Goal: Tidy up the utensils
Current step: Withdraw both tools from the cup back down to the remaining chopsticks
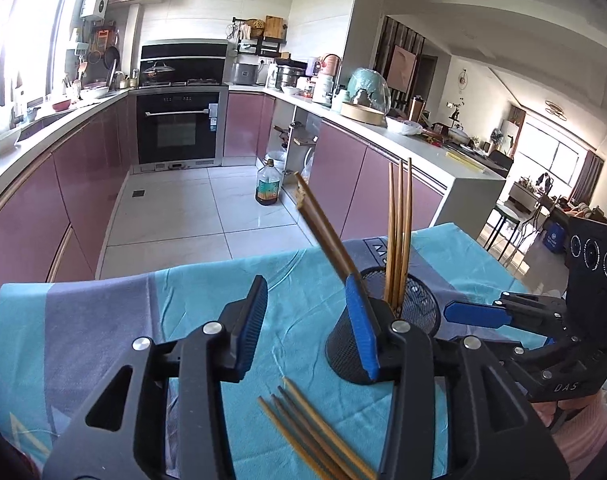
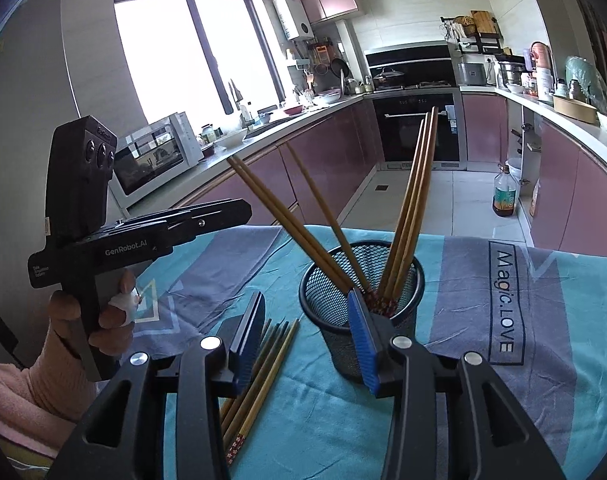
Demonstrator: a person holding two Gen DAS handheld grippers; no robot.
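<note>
Kitchen, table draped in a teal and grey cloth (image 2: 483, 360) printed "Magic.LOVE"

Black mesh cup (image 2: 361, 280) stands upright on the cloth, near the table's middle. Six chopsticks in cup (image 2: 411, 216) lean out of it in two fans: three tilt to the left in the right wrist view, three to the right, their patterned ends down inside the mesh

Loose chopsticks (image 2: 259, 368) lie flat on the cloth just beside the cup, bunched roughly parallel, one patterned red end toward the near table edge. In the left wrist view the same bundle (image 1: 315, 436) shows below and between that gripper's fingers

Left gripper (image 1: 307, 328): blue-padded fingers parted, nothing between the pads, only cloth showing in the gap. Its right-hand finger overlaps the cup in that view; cannot tell whether it touches. A hand (image 2: 103, 320) in a pink sleeve holds its grip

Right gripper (image 2: 303, 340): fingers apart too, nothing clamped. One pad sits over the loose bundle, the other in front of the cup's rim; contact cannot be judged. From the left wrist view it comes in low from the right, one blue pad (image 1: 475, 314) pointing toward the cup

Behind: pink cabinets, black oven (image 1: 175, 132), an oil bottle (image 1: 268, 188) on the floor tiles
</note>
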